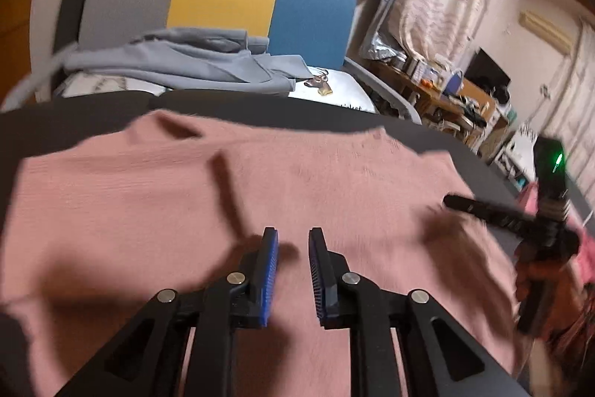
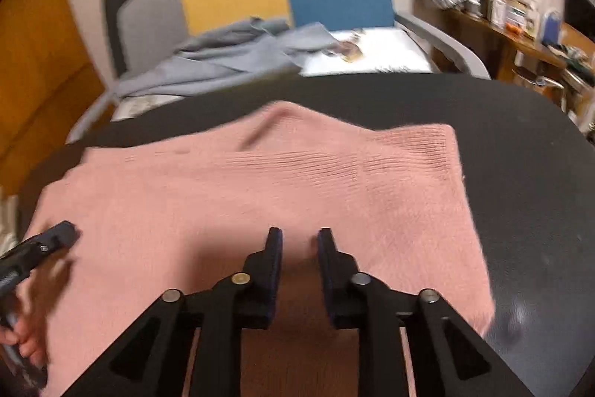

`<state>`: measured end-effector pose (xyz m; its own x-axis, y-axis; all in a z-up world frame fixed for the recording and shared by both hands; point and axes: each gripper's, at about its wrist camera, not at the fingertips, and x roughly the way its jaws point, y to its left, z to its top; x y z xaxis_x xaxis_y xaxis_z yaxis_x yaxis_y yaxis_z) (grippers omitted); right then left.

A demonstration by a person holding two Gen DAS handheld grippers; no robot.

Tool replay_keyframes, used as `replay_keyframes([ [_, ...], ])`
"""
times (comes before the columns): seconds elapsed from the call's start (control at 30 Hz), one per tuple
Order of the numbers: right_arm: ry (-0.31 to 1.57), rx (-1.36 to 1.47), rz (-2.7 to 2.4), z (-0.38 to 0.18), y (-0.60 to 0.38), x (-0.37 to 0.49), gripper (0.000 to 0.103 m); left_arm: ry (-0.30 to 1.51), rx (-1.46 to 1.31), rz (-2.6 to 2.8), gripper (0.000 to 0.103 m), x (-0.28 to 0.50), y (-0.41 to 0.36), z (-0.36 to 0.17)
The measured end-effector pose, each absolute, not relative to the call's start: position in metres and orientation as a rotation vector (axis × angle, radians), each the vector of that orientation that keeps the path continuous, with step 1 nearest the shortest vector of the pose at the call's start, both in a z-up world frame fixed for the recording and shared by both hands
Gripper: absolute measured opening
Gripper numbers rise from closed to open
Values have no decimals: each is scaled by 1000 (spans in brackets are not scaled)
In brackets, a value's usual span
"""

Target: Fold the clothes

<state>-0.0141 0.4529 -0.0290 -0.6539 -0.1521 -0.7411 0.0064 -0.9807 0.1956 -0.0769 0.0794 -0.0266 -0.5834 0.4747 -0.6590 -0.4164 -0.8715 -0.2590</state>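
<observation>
Pink knit sweater (image 2: 260, 196) laid on dark worktop (image 2: 520, 155); left hand-held gripper (image 1: 293, 248) and right hand-held gripper (image 2: 299, 248) held spread above it, nothing pinched. Risk: only one knit layer may be caught, so the fold skews.

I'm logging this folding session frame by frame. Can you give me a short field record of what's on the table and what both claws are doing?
garment: pink knit sweater, spread flat
surface: dark table
left claw: open, above the sweater, holding nothing
right claw: open, above the sweater, holding nothing
behind the table: chair with grey garment
image quality: motion blur

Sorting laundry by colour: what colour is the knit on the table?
Dusty pink sweater, clearest in the right wrist view.
</observation>
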Motion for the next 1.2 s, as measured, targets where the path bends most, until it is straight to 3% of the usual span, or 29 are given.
replay_keyframes([
  [0.17,-192,1220,-2654,-13,410,44,30,7,-1114,2493,17,-23,36,-44],
  [0.3,-42,1260,-2677,-31,397,70,43,-44,-1128,2543,29,-20,9,-55],
  [0.43,3,1269,-2709,-45,401,64,43,-184,-1196,2496,30,-44,-4,-59],
  [0.77,-18,1329,-2711,-43,405,-20,43,-111,-1251,2495,30,-136,10,-57],
  [0.83,-18,1352,-2704,-38,407,-34,42,-66,-1277,2501,24,-134,17,-48],
  [0.93,-113,1325,-2676,-19,402,-21,43,-59,-1183,2419,25,-103,34,-40],
  [1.03,-3,1332,-2604,-19,372,7,43,73,-1157,2346,25,-64,59,-47],
  [1.1,130,1372,-2564,-27,351,28,43,281,-1070,2366,26,-26,73,-48],
  [1.2,217,1384,-2554,-29,341,72,43,443,-994,2350,27,12,67,-50],
])
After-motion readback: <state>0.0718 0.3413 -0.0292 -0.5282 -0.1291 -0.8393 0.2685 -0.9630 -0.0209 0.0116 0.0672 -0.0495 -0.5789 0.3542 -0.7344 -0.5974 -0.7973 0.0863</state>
